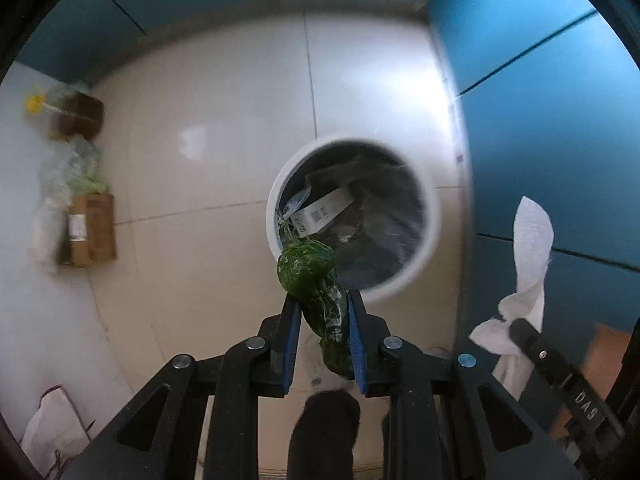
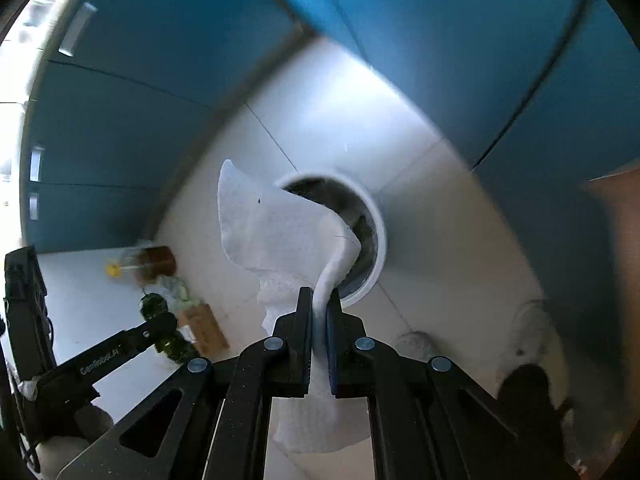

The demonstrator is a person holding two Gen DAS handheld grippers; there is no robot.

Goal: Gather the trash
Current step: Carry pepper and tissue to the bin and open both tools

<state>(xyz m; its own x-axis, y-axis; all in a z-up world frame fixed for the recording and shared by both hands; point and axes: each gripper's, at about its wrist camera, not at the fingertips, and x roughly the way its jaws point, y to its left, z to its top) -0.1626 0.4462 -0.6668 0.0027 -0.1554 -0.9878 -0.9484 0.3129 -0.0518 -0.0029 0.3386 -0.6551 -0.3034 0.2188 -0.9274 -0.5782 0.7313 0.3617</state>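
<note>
A crumpled, glossy dark-green plastic wrapper hangs pinched between the left claw's blue pads, above the near rim of a round white trash bin standing on the pale tiled floor. A white, textured paper towel, limp and folded, is clamped in the right claw beside the bin, which already holds dark plastic and a labelled package.

Glossy crinkled green plastic wrapper; soft, textured white paper towel; smooth round white plastic bin; shiny pale floor tiles; matt brown cardboard box.
</note>
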